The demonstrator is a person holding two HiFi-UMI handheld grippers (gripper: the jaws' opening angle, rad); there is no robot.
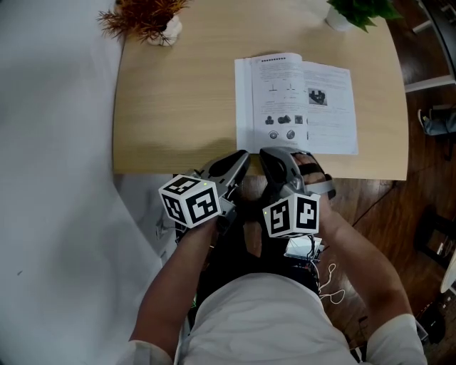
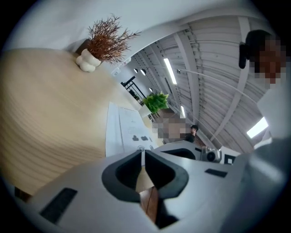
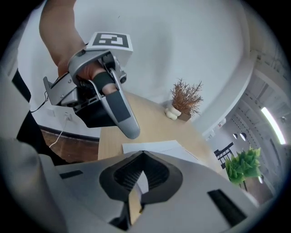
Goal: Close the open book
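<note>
The open book [image 1: 296,100] lies flat on the light wooden table [image 1: 178,107], right of centre, its white pages showing diagrams and a small photo. Both grippers hang side by side at the table's front edge, just short of the book's near edge. My left gripper [image 1: 241,158] is shut with nothing between its jaws, and in its own view the jaw tips [image 2: 142,152] meet below the book [image 2: 127,129]. My right gripper [image 1: 271,155] is shut and empty too. Its own view shows the tips [image 3: 143,154] closed, with the book's corner [image 3: 157,146] just beyond them.
A dried red-brown plant in a white pot [image 1: 146,20] stands at the table's far left corner and a green plant [image 1: 356,11] at the far right. White floor lies left of the table and dark wooden floor [image 1: 427,178] to the right.
</note>
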